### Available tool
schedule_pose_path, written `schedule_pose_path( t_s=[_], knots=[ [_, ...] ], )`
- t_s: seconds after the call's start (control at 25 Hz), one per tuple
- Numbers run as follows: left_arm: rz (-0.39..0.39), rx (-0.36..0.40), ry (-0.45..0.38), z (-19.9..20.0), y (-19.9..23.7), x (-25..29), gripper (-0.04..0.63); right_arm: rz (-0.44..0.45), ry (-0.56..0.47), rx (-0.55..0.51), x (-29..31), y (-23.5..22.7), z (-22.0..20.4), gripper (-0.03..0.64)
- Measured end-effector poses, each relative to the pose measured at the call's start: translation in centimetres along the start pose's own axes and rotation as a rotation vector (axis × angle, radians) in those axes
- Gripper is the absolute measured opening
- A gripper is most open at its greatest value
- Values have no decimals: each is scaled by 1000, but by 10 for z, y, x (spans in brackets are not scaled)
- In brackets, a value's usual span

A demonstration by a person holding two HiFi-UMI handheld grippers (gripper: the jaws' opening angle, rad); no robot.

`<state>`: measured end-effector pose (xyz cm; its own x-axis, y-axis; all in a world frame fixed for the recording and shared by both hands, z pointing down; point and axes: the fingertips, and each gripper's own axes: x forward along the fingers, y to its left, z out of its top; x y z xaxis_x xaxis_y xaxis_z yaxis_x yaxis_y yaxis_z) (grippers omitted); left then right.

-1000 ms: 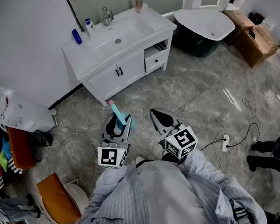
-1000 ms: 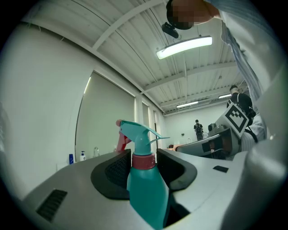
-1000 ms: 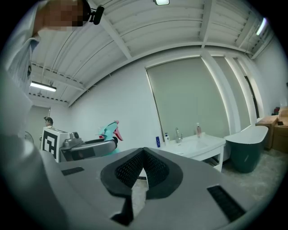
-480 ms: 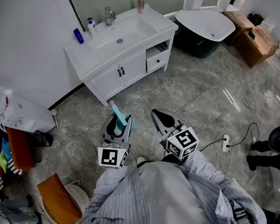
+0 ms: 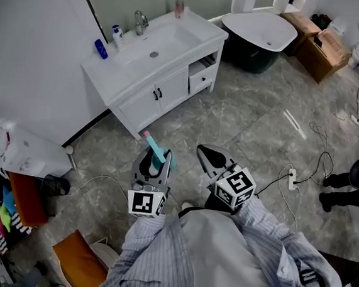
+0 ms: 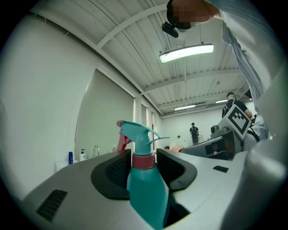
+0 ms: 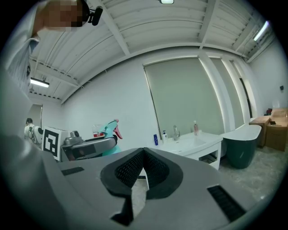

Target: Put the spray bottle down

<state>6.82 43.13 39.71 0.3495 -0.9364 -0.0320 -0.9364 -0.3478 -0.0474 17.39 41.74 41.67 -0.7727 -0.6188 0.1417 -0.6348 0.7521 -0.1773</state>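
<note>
A teal spray bottle (image 5: pixel 156 153) with a red collar and pink trigger stands upright between the jaws of my left gripper (image 5: pixel 153 167). In the left gripper view the bottle (image 6: pixel 146 188) fills the gap and both pads press on its neck, so the left gripper (image 6: pixel 144 155) is shut on it. My right gripper (image 5: pixel 208 156) hovers beside it on the right, above the grey floor. Its pads meet at the tip with nothing between them, as the right gripper view (image 7: pixel 144 152) shows. That view also catches the bottle (image 7: pixel 109 128) off to the left.
A white vanity with a sink (image 5: pixel 196 37) stands ahead, with a blue bottle (image 5: pixel 100 48) and a pump bottle (image 5: pixel 178 5) on top. A bathtub (image 5: pixel 260 31) and cardboard boxes (image 5: pixel 321 49) lie beyond. A power strip with cables (image 5: pixel 291 179) is at right, an orange seat (image 5: pixel 76 262) at lower left.
The person and both grippers have drifted slightly forward over the floor. The left gripper's hold on the bottle and the right gripper's shut jaws are unchanged.
</note>
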Motion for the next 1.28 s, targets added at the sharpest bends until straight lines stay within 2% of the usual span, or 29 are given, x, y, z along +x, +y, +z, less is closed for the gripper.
schedule_pose_path(
  t_s=[0.24, 0.52, 0.88, 1.28],
  knots=[
    [-15, -3, 2, -4, 14, 18, 176, -24, 1, 2, 17, -15, 4, 15],
    [24, 15, 12, -10, 46, 67, 175, 13, -4, 14, 67, -53, 12, 15],
    [119, 33, 29, -11, 101, 177, 175, 96, -6, 12, 159, -148, 50, 15],
    [187, 62, 56, -6, 130, 306, 175, 194, -7, 9, 239, -258, 91, 15]
  ],
)
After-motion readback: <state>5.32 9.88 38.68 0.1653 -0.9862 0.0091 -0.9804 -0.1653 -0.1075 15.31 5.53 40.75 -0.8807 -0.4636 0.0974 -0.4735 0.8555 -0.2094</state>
